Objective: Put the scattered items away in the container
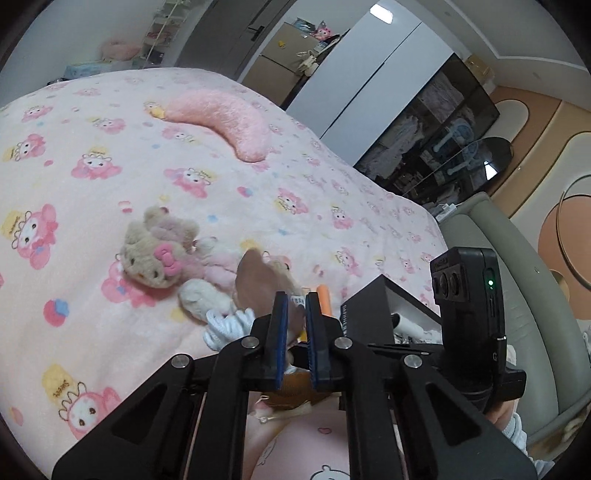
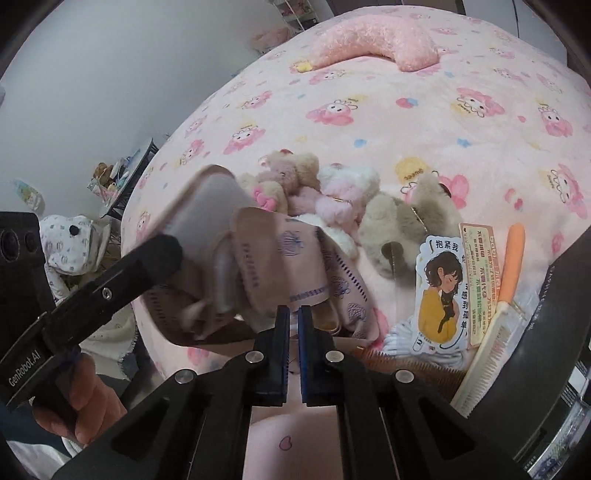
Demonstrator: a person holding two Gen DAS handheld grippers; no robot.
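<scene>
Hand-held gripper (image 2: pixel 293 312) pinches soft pink cloth (image 2: pixel 295 269).

Both views are softly and evenly lit, slightly dim; few hard shadows are seen. Glare is caught on the white wardrobe door (image 1: pixel 380 14). Strong fisheye bending and dark vignetted corners are noted. The pink pouch (image 2: pixel 258 258) is motion-blurred.
</scene>
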